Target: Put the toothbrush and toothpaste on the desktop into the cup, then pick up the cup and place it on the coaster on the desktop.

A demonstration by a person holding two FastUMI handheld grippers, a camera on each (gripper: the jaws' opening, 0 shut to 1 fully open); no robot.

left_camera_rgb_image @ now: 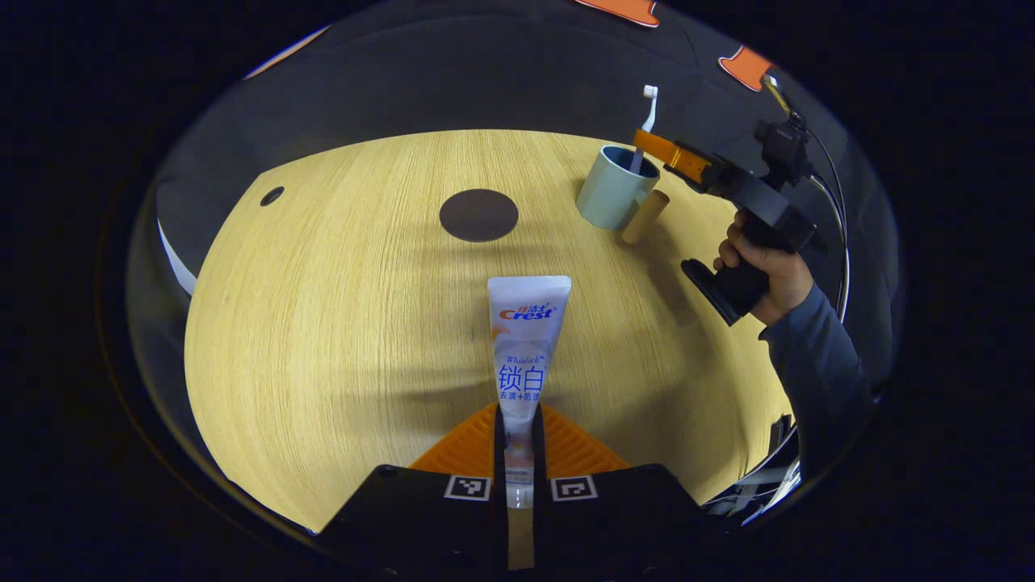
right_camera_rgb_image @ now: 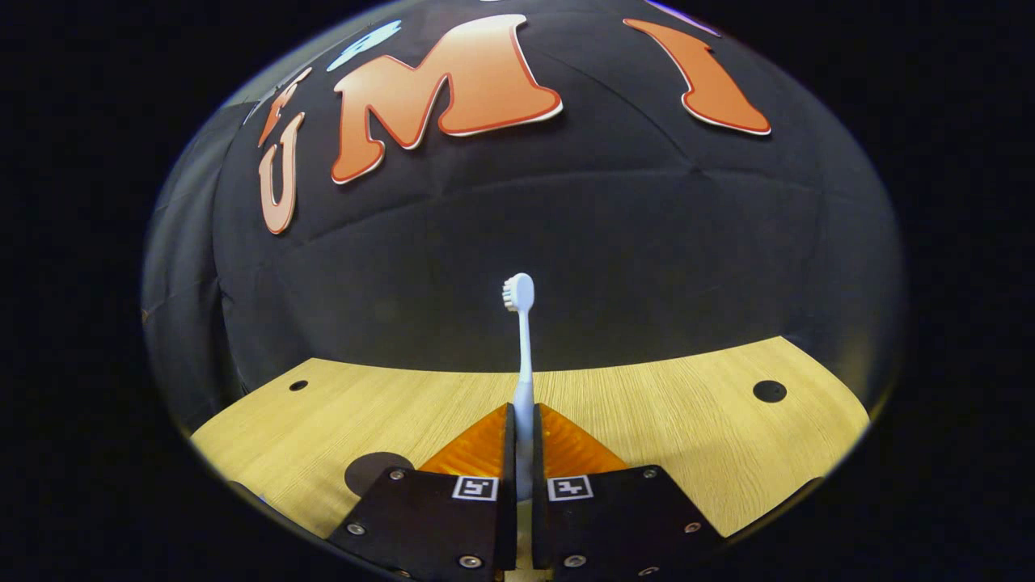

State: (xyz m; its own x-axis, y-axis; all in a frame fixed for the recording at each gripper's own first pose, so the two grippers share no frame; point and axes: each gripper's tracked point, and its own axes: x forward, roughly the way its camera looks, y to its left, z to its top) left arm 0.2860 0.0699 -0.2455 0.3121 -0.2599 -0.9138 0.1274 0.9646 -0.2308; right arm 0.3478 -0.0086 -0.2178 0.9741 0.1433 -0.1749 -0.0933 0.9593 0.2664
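My left gripper [left_camera_rgb_image: 518, 414] is shut on the cap end of a white toothpaste tube [left_camera_rgb_image: 527, 331], which points away over the wooden table [left_camera_rgb_image: 323, 323]. At the far right stands a pale blue cup [left_camera_rgb_image: 614, 190]. A white toothbrush [left_camera_rgb_image: 647, 121] stands bristles up with its lower end inside the cup. The right gripper [left_camera_rgb_image: 656, 147], held by a hand [left_camera_rgb_image: 768, 275], is closed on the handle just above the rim. In the right gripper view the toothbrush [right_camera_rgb_image: 524, 339] rises upright from between my shut right gripper [right_camera_rgb_image: 523, 428]. The dark round coaster [left_camera_rgb_image: 479, 215] lies left of the cup.
A short tan cylinder [left_camera_rgb_image: 644, 217] lies against the cup's right side. The tabletop has small dark holes [left_camera_rgb_image: 272, 196] [right_camera_rgb_image: 769, 391]. The coaster's edge [right_camera_rgb_image: 376, 470] shows at the lower left of the right gripper view. The black booth wall stands behind the table.
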